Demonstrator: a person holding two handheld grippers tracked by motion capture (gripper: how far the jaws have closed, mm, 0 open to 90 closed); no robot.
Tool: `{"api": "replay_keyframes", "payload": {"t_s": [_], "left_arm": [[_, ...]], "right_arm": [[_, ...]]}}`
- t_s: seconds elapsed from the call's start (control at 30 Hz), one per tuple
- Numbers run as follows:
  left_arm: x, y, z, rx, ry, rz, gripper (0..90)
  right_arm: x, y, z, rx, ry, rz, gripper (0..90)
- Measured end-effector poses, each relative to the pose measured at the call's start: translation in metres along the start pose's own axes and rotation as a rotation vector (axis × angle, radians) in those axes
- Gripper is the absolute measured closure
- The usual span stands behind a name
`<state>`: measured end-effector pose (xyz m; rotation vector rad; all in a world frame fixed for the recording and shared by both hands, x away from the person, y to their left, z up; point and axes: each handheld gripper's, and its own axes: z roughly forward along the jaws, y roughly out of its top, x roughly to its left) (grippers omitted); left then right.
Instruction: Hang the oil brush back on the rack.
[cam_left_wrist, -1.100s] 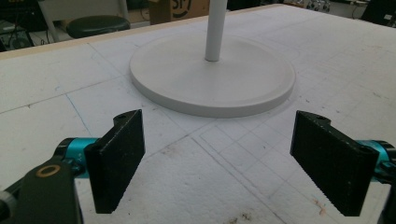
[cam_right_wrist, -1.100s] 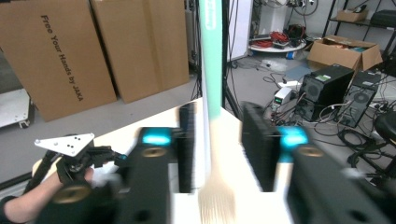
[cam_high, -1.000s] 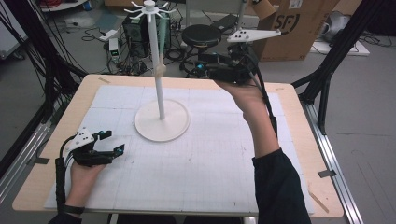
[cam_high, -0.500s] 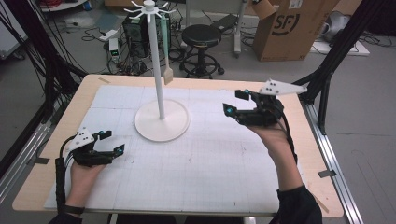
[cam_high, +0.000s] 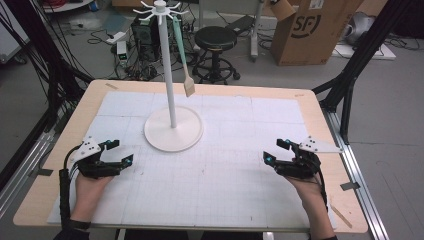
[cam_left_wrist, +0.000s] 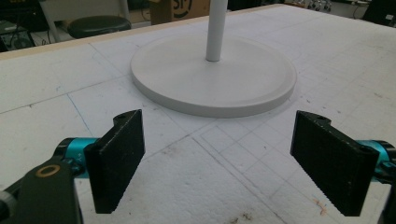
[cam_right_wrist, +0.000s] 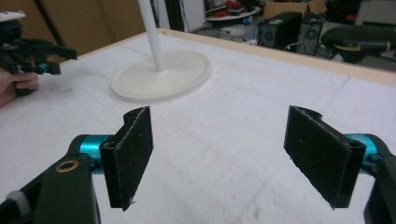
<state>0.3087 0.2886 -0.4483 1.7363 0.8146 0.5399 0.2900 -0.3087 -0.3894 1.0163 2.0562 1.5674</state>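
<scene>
On the white-topped table (cam_high: 300, 107) both grippers rest empty — right gripper (cam_high: 276, 152) at near right, jaws just spread wide; left gripper (cam_high: 121, 151) near left, released. The spatula (cam_high: 183, 55) hangs from the far rack (cam_high: 172, 125).

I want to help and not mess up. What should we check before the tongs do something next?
1. Spatula hangs on the white stand: ok.
2. Stand's round base sits flat on the table: ok.
3. Right tongs open, having just been opening, nothing between them: ok.
4. Left tongs open and holding nothing: ok.
5. Both tongs low over the white mat, apart from the stand: ok.
6. Spatula hooked firmly at the top: cannot tell.
</scene>
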Motion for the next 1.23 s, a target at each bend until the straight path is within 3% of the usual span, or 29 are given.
{"api": "replay_keyframes", "payload": {"t_s": [0.17,0.33,0.77,1.23], "left_arm": [[0.001,0.0,0.0,0.001,0.005,-0.003,18.5],[0.001,0.0,0.0,0.0,0.006,-0.012,18.6],[0.001,0.0,0.0,0.001,0.006,-0.005,18.6],[0.0,0.0,0.0,0.001,0.006,-0.004,18.6]], "right_arm": [[-0.008,-0.033,-0.004,-0.009,-0.042,0.043,23.4],[-0.012,-0.044,-0.005,0.014,-0.064,0.045,23.4],[-0.016,-0.056,0.001,0.028,-0.095,0.061,23.4],[-0.019,-0.058,0.003,0.029,-0.089,0.084,23.1]]}}
